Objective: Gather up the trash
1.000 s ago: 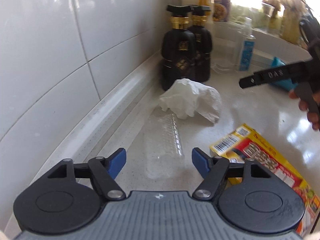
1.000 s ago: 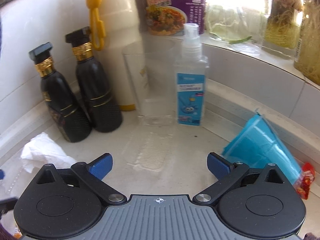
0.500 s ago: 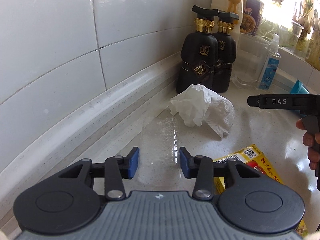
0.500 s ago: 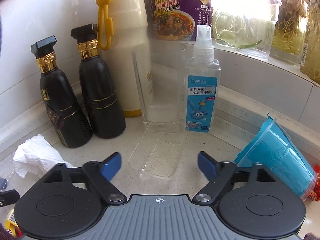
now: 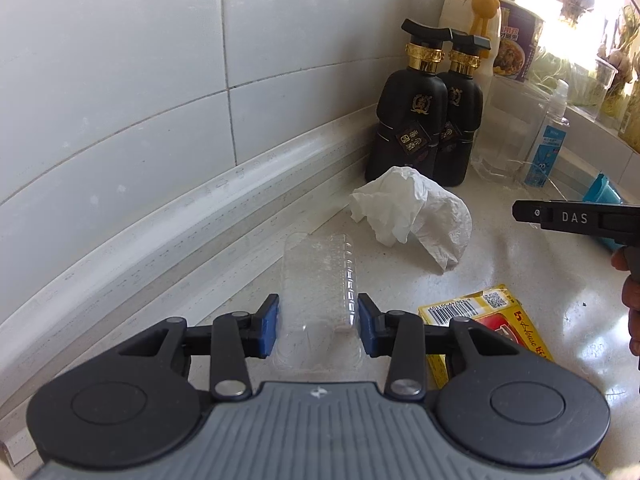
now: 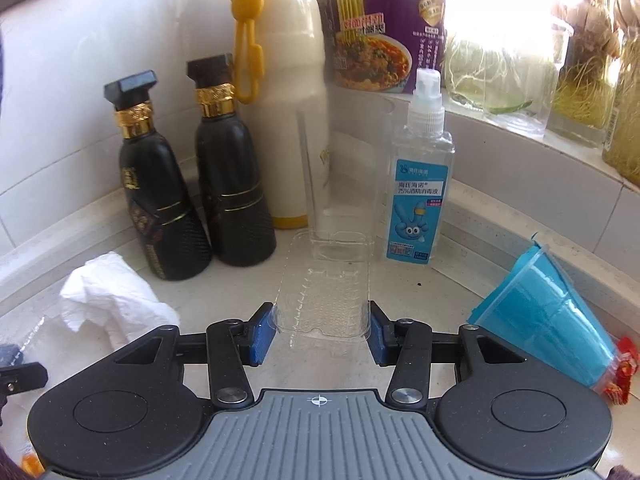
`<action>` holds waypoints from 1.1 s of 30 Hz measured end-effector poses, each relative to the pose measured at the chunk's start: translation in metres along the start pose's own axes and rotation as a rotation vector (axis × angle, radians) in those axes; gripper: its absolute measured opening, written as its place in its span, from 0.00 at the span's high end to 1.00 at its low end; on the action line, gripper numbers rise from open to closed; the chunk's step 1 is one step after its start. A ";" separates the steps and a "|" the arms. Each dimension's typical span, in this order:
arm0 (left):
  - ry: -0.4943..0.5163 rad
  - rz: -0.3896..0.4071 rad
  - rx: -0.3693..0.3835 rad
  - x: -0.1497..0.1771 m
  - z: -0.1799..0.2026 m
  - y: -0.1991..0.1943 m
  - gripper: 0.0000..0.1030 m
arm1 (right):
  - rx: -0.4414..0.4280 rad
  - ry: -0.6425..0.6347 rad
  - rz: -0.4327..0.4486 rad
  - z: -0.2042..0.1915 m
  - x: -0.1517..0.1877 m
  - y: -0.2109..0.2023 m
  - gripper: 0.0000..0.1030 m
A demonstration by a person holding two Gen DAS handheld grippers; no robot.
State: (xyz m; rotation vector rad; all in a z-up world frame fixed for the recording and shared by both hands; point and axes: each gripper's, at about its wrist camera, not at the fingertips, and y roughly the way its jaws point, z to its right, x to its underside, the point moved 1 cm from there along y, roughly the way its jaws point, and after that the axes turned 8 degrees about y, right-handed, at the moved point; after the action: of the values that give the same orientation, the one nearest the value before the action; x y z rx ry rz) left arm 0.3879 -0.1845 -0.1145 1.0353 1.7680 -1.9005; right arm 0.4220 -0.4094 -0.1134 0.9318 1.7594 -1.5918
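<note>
Trash, item one: clear plastic tray (image 5: 320,276), lying on the counter (image 5: 520,264) by the wall. My left gripper (image 5: 318,328) has it between its jaws, pads touching both sides after closing. Item two: second clear tray (image 6: 324,292), before the spray bottle (image 6: 420,184); my right gripper (image 6: 320,330) has just been closing, pads now at its edges. I judge both light, thin, easily crushed; grip the rims gently. Crumpled tissue (image 5: 408,212), yellow box (image 5: 476,320), blue cup (image 6: 544,312) on its side: contents unseen.
</note>
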 end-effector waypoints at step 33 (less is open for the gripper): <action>-0.014 0.029 -0.061 0.038 0.014 -0.113 0.65 | -0.156 -0.092 0.006 -0.052 0.038 -0.143 0.56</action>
State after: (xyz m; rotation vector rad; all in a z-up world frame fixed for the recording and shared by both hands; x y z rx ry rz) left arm 0.2814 -0.1708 -0.0618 1.0187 1.7818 -1.8210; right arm 0.2854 -0.3594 -0.0536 0.7777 1.7857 -1.4470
